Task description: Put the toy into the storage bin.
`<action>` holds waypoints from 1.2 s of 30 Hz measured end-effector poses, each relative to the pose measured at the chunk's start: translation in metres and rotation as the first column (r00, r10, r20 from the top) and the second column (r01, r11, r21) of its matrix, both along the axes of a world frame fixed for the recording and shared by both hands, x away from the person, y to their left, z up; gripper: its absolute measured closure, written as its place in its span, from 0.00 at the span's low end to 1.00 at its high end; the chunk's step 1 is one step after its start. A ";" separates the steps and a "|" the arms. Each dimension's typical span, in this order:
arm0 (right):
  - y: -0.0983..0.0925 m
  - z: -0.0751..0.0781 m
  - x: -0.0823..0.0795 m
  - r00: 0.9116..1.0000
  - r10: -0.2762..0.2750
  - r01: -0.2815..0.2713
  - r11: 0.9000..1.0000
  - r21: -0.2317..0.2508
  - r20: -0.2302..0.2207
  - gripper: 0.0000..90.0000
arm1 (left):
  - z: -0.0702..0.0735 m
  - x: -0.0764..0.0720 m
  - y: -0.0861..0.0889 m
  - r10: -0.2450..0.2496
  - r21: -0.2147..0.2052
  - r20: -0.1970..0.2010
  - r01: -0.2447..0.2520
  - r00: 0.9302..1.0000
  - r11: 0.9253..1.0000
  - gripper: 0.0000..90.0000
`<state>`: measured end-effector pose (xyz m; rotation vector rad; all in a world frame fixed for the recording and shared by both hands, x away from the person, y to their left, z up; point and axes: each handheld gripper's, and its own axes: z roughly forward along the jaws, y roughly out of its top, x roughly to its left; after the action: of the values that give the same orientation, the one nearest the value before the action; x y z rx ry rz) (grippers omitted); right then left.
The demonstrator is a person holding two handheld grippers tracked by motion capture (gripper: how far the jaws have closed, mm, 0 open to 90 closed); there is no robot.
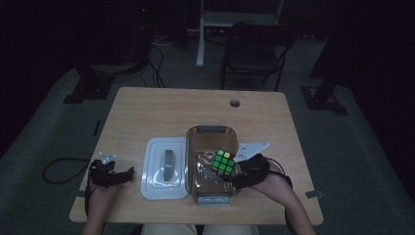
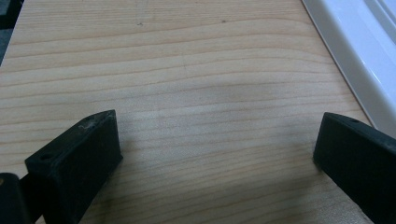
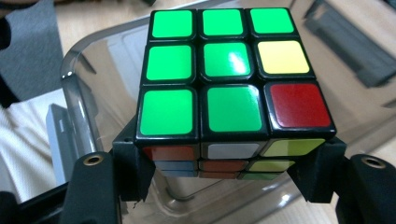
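Observation:
A puzzle cube (image 3: pixel 231 74) with a mostly green top face, one yellow and one red tile, sits between the jaws of my right gripper (image 3: pixel 229 161), which is shut on it. In the high view the cube (image 1: pixel 223 161) hangs over the clear plastic container (image 1: pixel 211 131) near its right wall, with my right gripper (image 1: pixel 234 169) just right of it. My left gripper (image 1: pixel 128 172) rests low at the table's left front, left of the white lid (image 1: pixel 165 169). Its jaws stand open over bare wood (image 2: pixel 219 116), nothing between them.
The white lid's edge (image 2: pixel 355 60) runs along the right side of the left gripper view. A cable hole (image 1: pixel 235 103) lies at the back of the wooden table (image 1: pixel 161 110). A folding chair (image 1: pixel 257 49) and dark stands sit beyond it.

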<state>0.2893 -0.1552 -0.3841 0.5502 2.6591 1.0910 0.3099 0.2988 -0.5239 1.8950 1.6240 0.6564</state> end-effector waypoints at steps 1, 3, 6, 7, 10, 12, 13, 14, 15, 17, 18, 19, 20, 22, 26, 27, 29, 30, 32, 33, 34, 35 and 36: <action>0.002 -0.001 0.001 1.000 0.011 -0.011 1.000 -0.011 -0.007 0.37 | 0.000 0.000 0.000 0.000 0.000 0.000 0.000 1.000 1.000 0.02; 0.007 -0.003 0.003 0.999 0.033 -0.033 0.999 -0.036 -0.019 0.37 | 0.000 0.000 0.000 0.000 0.000 0.000 0.000 1.000 1.000 0.02; 0.014 -0.006 0.008 0.998 0.058 -0.061 0.996 -0.063 -0.038 0.37 | 0.000 0.000 0.000 0.000 0.001 0.000 0.000 1.000 1.000 0.02; 0.018 -0.007 0.010 0.997 0.069 -0.072 0.994 -0.083 -0.043 0.37 | 0.000 0.000 0.000 0.000 0.000 0.000 0.000 1.000 1.000 0.02; 0.029 -0.012 0.014 0.993 0.102 -0.110 0.985 -0.137 -0.063 0.37 | 0.000 0.000 0.000 0.000 0.000 0.000 0.000 1.000 1.000 0.01; 0.032 -0.013 0.015 0.991 0.114 -0.124 0.980 -0.153 -0.072 0.37 | 0.000 0.000 0.000 0.000 0.000 0.000 0.000 1.000 1.000 0.01; 0.036 -0.014 0.016 0.989 0.125 -0.137 0.976 -0.169 -0.079 0.37 | 0.000 0.000 0.000 0.000 0.000 0.000 0.000 1.000 1.000 0.01; 0.041 -0.016 0.018 0.986 0.139 -0.154 0.969 -0.193 -0.088 0.37 | 0.000 0.000 0.000 0.000 0.000 0.000 0.000 1.000 1.000 0.01; 0.044 -0.017 0.020 0.985 0.147 -0.163 0.965 -0.205 -0.094 0.37 | 0.000 0.000 0.000 0.000 0.000 0.000 0.000 1.000 1.000 0.02; 0.049 -0.018 0.022 0.983 0.152 -0.173 0.958 -0.228 -0.104 0.37 | 0.000 0.000 0.000 0.000 0.001 0.000 0.000 1.000 1.000 0.02; 0.051 -0.020 0.023 0.982 0.151 -0.174 0.955 -0.239 -0.113 0.37 | 0.000 0.000 0.000 0.000 0.000 0.000 0.000 1.000 1.000 0.02; 0.054 -0.021 0.025 0.980 0.155 -0.183 0.949 -0.255 -0.124 0.37 | 0.000 0.000 0.000 0.000 0.000 0.000 0.000 1.000 1.000 0.02; 0.056 -0.022 0.025 0.980 0.153 -0.184 0.944 -0.276 -0.129 0.37 | 0.000 0.000 0.000 0.000 0.000 0.000 0.000 1.000 1.000 0.02; 0.062 -0.024 0.026 0.981 0.152 -0.183 0.930 -0.320 -0.120 0.37 | 0.000 0.000 0.000 0.000 0.000 0.000 0.000 1.000 1.000 0.01; 0.070 -0.027 0.030 0.981 0.146 -0.183 0.906 -0.382 -0.124 0.37 | 0.000 0.000 0.000 0.000 0.000 0.000 0.000 1.000 1.000 0.02; 0.073 -0.028 0.031 0.981 0.148 -0.187 0.898 -0.398 -0.126 0.37 | 0.000 0.000 0.000 0.000 0.000 0.000 0.000 1.000 1.000 0.02; 0.077 -0.029 0.032 0.977 0.159 -0.205 0.882 -0.424 -0.143 0.37 | 0.000 0.000 0.000 0.000 0.000 0.000 0.000 1.000 1.000 0.02; 0.079 -0.030 0.033 0.976 0.162 -0.212 0.873 -0.439 -0.149 0.37 | 0.000 0.000 0.000 0.000 0.000 0.000 0.000 1.000 1.000 0.02; 0.084 -0.034 0.035 0.976 0.158 -0.211 0.851 -0.482 -0.149 0.37 | 0.000 0.000 0.000 0.000 0.000 0.000 0.000 1.000 1.000 0.01; 0.084 -0.034 0.035 0.976 0.158 -0.211 0.851 -0.482 -0.149 0.37 | 0.000 0.000 0.000 0.000 0.000 0.000 0.000 1.000 1.000 0.02; 0.088 -0.037 0.036 0.978 0.153 -0.207 0.827 -0.522 -0.145 0.37 | 0.000 0.000 0.000 0.000 0.000 0.000 0.000 1.000 1.000 0.02; 0.089 -0.038 0.037 0.977 0.153 -0.209 0.821 -0.531 -0.148 0.37 | 0.000 0.000 0.000 0.000 0.000 0.000 0.000 1.000 1.000 0.01; 0.090 -0.040 0.038 0.976 0.153 -0.215 0.816 -0.537 -0.157 0.37 | 0.000 0.000 0.000 0.000 0.000 0.000 0.000 1.000 1.000 0.02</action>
<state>0.3269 -0.0652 -0.4237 0.2385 2.9747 0.2801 0.3099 0.2988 -0.5239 1.8953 1.6239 0.6563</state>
